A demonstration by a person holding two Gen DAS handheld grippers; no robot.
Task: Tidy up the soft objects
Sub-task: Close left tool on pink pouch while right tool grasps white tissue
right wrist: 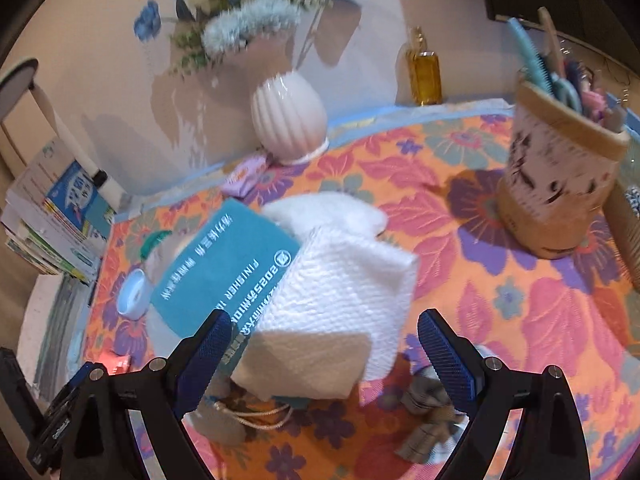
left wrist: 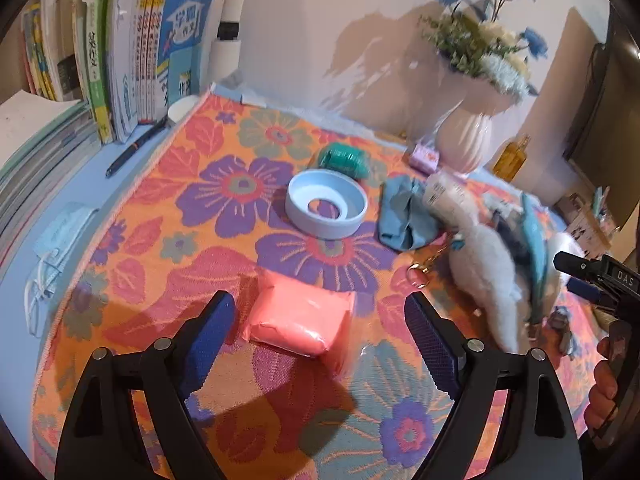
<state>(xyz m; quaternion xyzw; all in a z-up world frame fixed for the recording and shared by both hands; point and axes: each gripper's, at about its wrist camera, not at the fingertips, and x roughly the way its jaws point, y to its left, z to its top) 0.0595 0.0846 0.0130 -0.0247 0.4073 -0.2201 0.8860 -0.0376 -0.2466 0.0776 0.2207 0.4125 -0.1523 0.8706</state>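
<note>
Left wrist view: the left tongs (left wrist: 316,326) stand released, jaws spread wide, and the soft salmon-pink plastic-wrapped packet (left wrist: 301,322) lies on the flowered orange counter cloth (left wrist: 192,216) straight ahead between the two fingertips, untouched. Its long axis runs slantwise across the gap, nearer side of the pale blue ring-shaped dish (left wrist: 326,209). This hand looks nearest to it.

Right wrist view: the right tongs (right wrist: 325,334) are likewise released, holding nothing. A white quilted paper towel (right wrist: 340,300) over a teal printed cloth (right wrist: 224,268) lies just ahead, slightly left of the gap.
</note>
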